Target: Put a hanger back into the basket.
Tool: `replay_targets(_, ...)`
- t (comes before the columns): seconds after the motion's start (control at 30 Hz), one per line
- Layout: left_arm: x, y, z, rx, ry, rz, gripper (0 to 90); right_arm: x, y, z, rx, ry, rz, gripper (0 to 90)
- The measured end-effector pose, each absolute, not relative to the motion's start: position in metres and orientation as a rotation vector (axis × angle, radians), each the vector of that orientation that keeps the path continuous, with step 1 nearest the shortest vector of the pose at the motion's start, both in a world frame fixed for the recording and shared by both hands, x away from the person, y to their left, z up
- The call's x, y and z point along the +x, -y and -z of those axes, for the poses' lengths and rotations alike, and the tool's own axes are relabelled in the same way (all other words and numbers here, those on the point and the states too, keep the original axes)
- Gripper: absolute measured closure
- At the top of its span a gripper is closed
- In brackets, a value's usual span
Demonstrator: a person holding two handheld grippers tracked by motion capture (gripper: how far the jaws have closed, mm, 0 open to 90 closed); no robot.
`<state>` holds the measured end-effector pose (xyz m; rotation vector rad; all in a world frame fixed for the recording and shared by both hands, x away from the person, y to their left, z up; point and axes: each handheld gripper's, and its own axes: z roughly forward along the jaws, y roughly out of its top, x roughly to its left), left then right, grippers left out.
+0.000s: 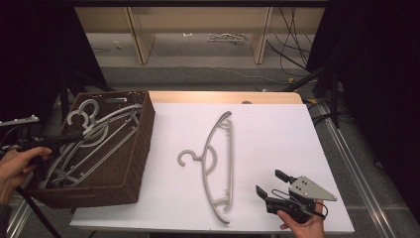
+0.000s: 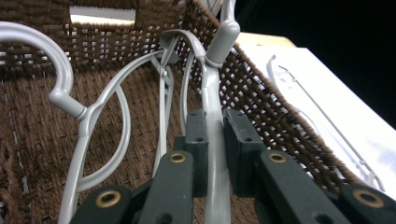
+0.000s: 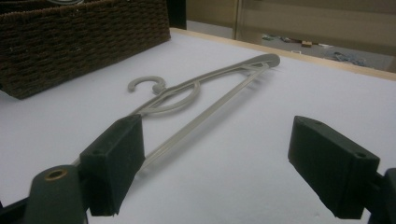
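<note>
Left gripper [image 2: 215, 140]: clamped on the shoulder of a grey hanger inside the basket; in the left gripper view the two dark pads [image 2: 196, 135] press on the grey bar from both sides, just below the hanger's neck.
Held hanger [image 2: 212, 93]: runs up between the jaws, its neck rising past the basket's rim.
Basket [image 1: 133, 148]: brown woven, at the left end of the table, partly past the table's left edge; it holds a tangle of grey hangers.
Other hangers in the basket [image 1: 94, 134]: piled across each other, hooks towards the far left corner; one hook curls at the left of the left gripper view.
Left hand [image 1: 17, 166]: at the basket's near left side, gripping the tool's handle.
Right gripper [image 1: 270, 186]: resting low on the table near the front right, jaws wide apart with nothing between them, pointing towards the basket.
Right hand [image 1: 302, 223]: at the table's front edge, behind the gripper.
Loose hanger [image 1: 218, 163]: flat on the white table [image 1: 277, 129], about midway between basket and right gripper, hook towards the basket, apart from both.
</note>
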<state>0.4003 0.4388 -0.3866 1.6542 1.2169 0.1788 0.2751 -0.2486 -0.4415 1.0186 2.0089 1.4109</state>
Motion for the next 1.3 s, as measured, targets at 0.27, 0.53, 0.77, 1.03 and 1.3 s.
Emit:
replay_targets(0.27,0.402,-0.441,0.392,1.665,-1.274,-0.202,79.2,0.275,0.249,0.441,1.02,-2.01,-1.408,19.6)
replay_targets(0.53,0.405,-0.445,0.4,1.677,-1.371,-0.288,77.2,0.276,0.248,0.442,1.019,-2.001,-1.421,19.6)
replay_targets(0.77,0.41,-0.452,0.414,1.643,-1.51,-0.324,76.0,0.276,0.248,0.441,1.019,-2.012,-1.41,19.6)
replay_targets(1.03,0.405,-0.456,0.408,1.61,-1.554,-0.421,70.7,0.276,0.249,0.442,1.018,-1.999,-1.417,19.6)
replay_targets(1.3,0.383,-0.443,0.371,1.581,-1.504,-0.55,50.3,0.276,0.248,0.442,1.021,-1.997,-1.422,19.6)
